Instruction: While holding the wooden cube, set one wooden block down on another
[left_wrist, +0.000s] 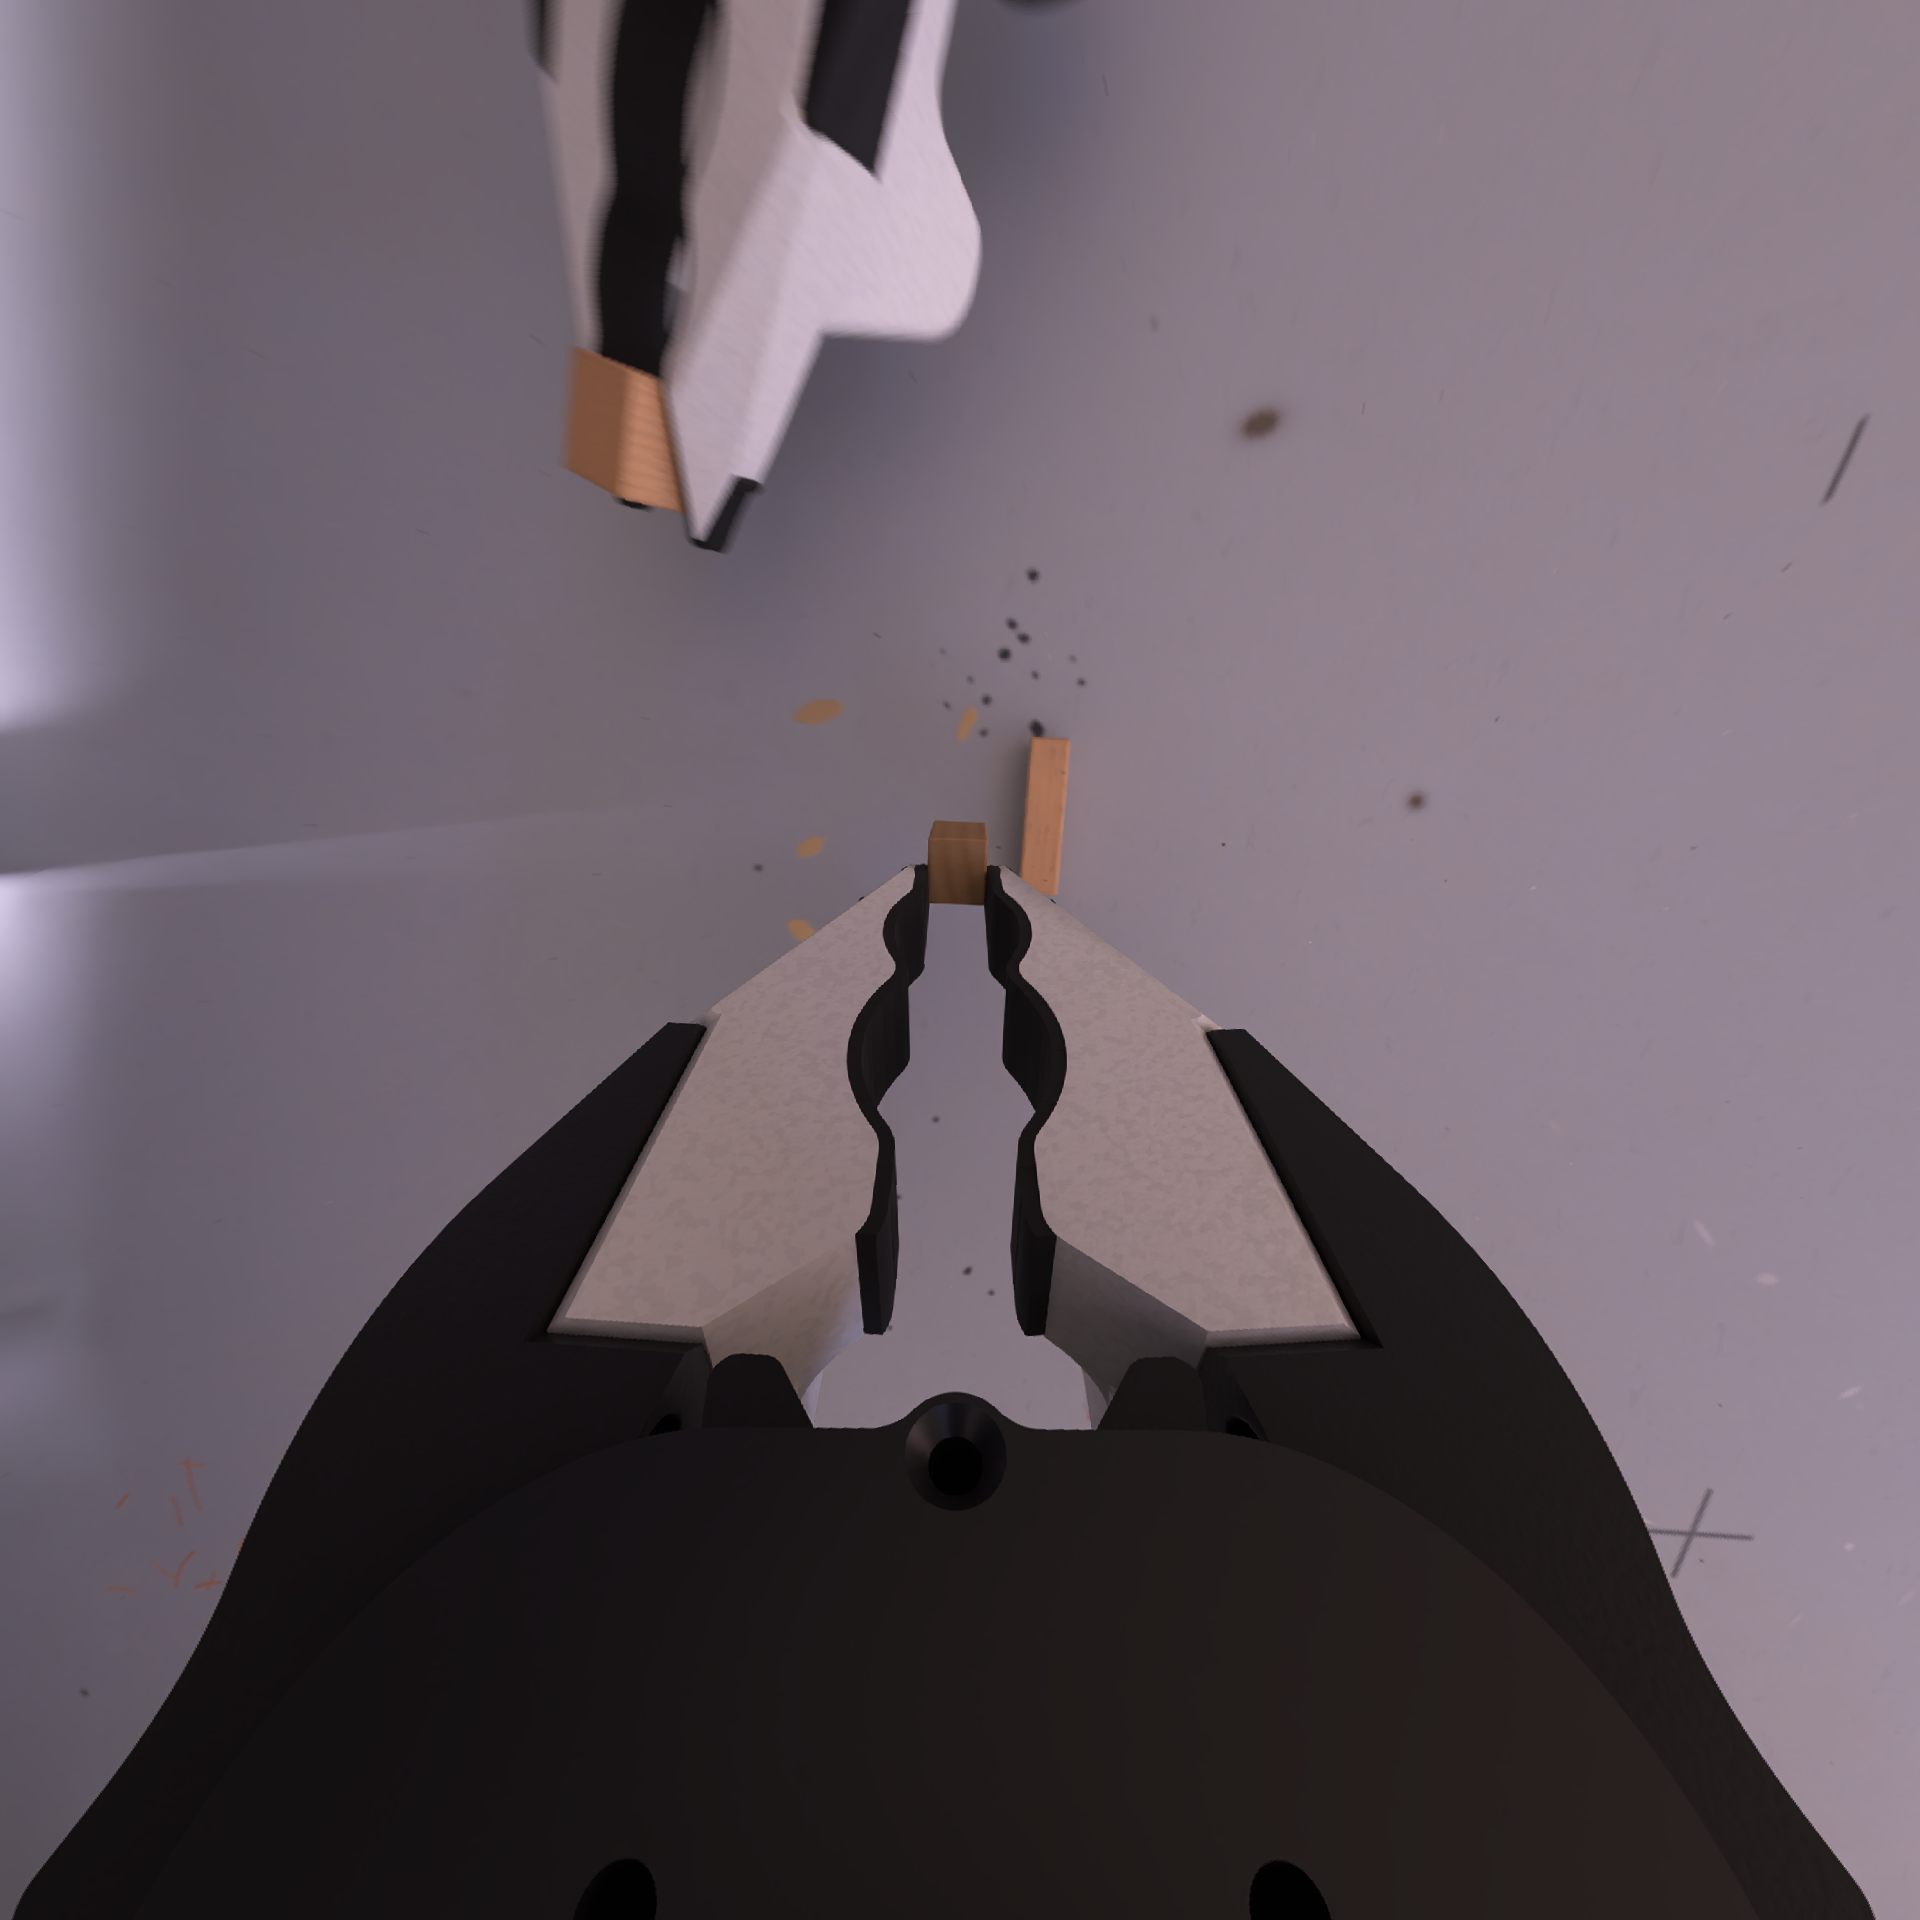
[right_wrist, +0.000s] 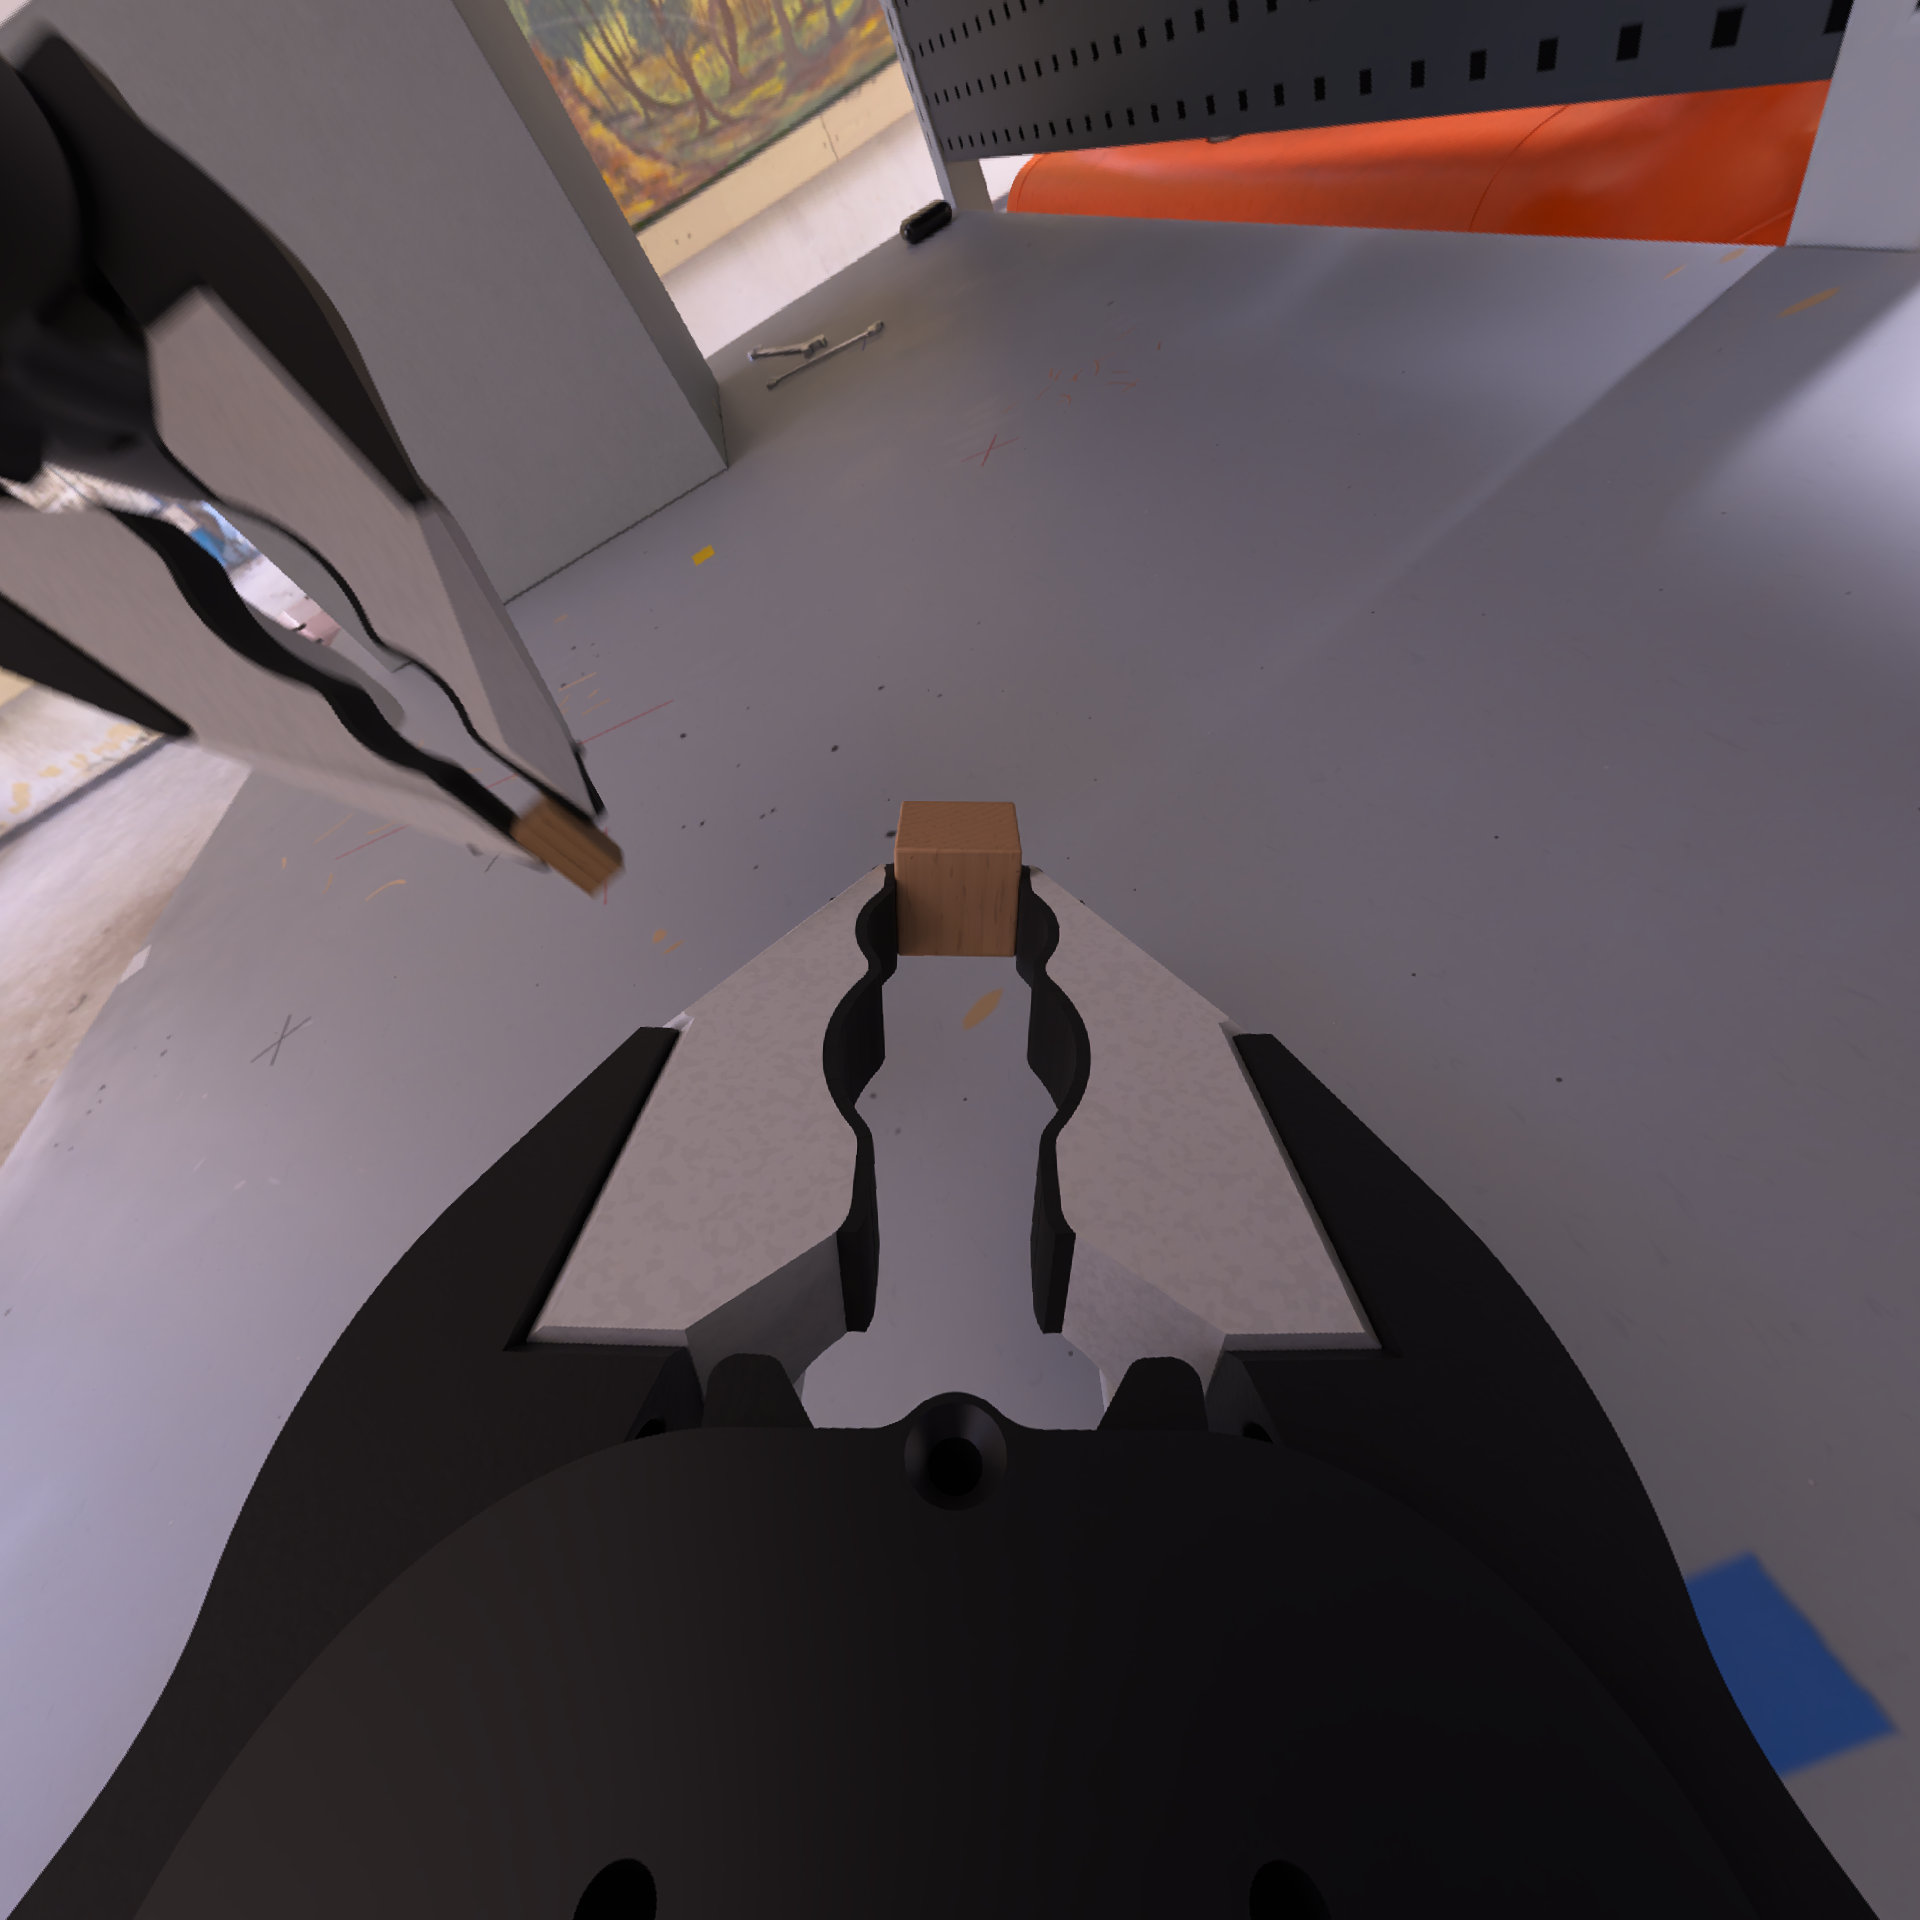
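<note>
The right gripper (right_wrist: 956, 904) clamps its fingers on the wooden cube (right_wrist: 956, 878), lifted clear. The left gripper (left_wrist: 957, 883) pinches a small wooden block (left_wrist: 957, 862) above the table (left_wrist: 1455, 935), near the flat block (left_wrist: 1044, 816) (probably its base).

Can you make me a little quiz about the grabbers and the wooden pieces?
1. True or false: the right gripper is empty.
2. What lies on the grey surface just past the left gripper?
A. a ball
B. a long wooden block
C. a cup
3. Fill in: the left gripper pinches a small wooden block between its ____.

Key:
1. False: it grips the wooden cube.
2. B
3. fingertips
</note>
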